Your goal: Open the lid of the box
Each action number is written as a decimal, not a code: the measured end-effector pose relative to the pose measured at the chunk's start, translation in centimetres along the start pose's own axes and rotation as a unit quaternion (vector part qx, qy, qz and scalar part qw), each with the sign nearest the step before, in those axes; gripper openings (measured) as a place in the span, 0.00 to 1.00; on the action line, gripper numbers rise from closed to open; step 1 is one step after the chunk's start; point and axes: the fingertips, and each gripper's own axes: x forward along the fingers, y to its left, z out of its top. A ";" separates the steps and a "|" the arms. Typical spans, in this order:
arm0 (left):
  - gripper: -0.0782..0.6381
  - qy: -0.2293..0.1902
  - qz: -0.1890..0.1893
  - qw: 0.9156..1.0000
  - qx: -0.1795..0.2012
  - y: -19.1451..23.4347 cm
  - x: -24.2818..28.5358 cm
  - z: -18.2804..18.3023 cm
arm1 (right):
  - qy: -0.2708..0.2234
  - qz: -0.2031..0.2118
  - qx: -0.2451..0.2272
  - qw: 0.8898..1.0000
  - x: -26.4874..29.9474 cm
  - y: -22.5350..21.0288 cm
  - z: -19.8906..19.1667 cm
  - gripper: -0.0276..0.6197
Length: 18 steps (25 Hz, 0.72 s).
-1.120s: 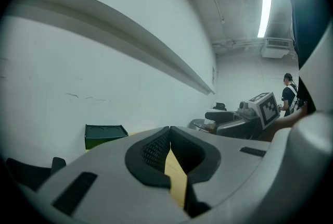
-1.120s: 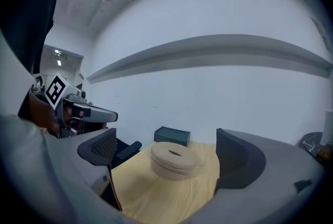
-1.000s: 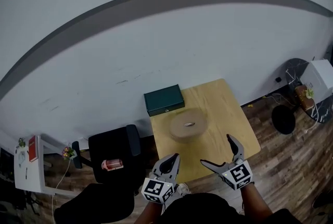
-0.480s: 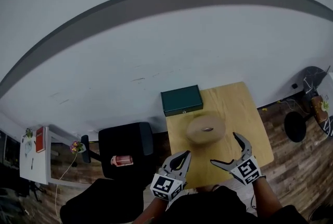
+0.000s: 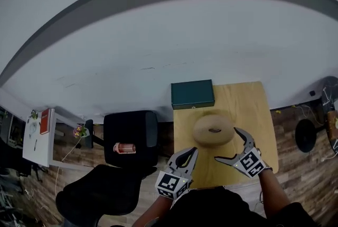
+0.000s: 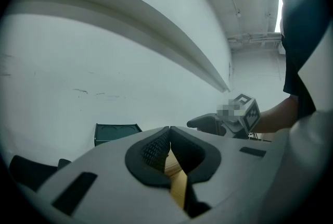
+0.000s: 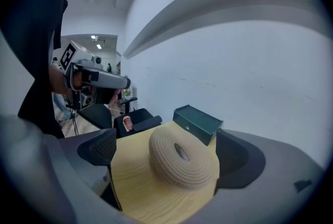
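Wooden table (image 5: 253, 110) beside white wall (image 5: 158, 36) bears round woven box (image 5: 213, 129).

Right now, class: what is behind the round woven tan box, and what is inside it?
Behind the woven box lies a dark green rectangular case, near the white wall. The inside is hidden: the box is closed.

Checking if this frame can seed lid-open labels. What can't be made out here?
Woven box: lid seam indistinct in the right gripper view, too small in the head view.
Same box, left gripper view: hidden behind the shut left gripper.
Green box: bottom cut off by that gripper's body in the left gripper view.
Reddish thing on the chair: too small, head view.
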 end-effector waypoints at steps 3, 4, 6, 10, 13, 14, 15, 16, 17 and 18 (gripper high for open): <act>0.14 0.004 0.017 1.000 -0.006 0.6 0.4 0.4 | 0.045 0.038 -0.040 0.997 2.0 -0.7 -1.4 0.96; 0.14 0.003 0.023 1.000 -0.007 0.9 0.5 0.4 | 0.059 0.049 -0.055 0.996 2.6 -0.9 -1.7 0.96; 0.14 0.004 0.033 0.999 -0.014 1.4 0.4 0.0 | 0.078 0.069 -0.072 0.992 3.7 -1.0 -2.1 0.91; 0.14 0.002 0.047 0.999 -0.017 2.0 -0.1 -0.9 | 0.123 0.115 -0.093 0.981 6.0 -0.3 -3.0 0.85; 0.14 -0.001 0.059 0.998 -0.020 2.7 -0.6 -1.1 | 0.158 0.146 -0.106 0.971 7.3 0.0 -4.1 0.80; 0.14 -0.001 0.064 0.998 -0.023 3.0 -0.8 -1.2 | 0.169 0.154 -0.105 0.968 7.7 0.0 -4.4 0.77; 0.14 -0.001 0.068 0.997 -0.026 3.3 -0.9 -1.4 | 0.179 0.163 -0.104 0.965 8.2 0.1 -4.7 0.76; 0.14 -0.002 0.072 0.997 -0.029 3.5 -1.1 -1.6 | 0.191 0.170 -0.106 0.961 8.6 0.1 -4.9 0.75; 0.14 -0.002 0.076 0.997 -0.032 3.8 -1.3 -1.8 | 0.205 0.177 -0.112 0.956 8.9 0.1 -5.1 0.74; 0.14 -0.002 0.079 0.996 -0.035 4.1 -1.5 -2.0 | 0.220 0.183 -0.120 0.951 9.2 0.1 -5.4 0.72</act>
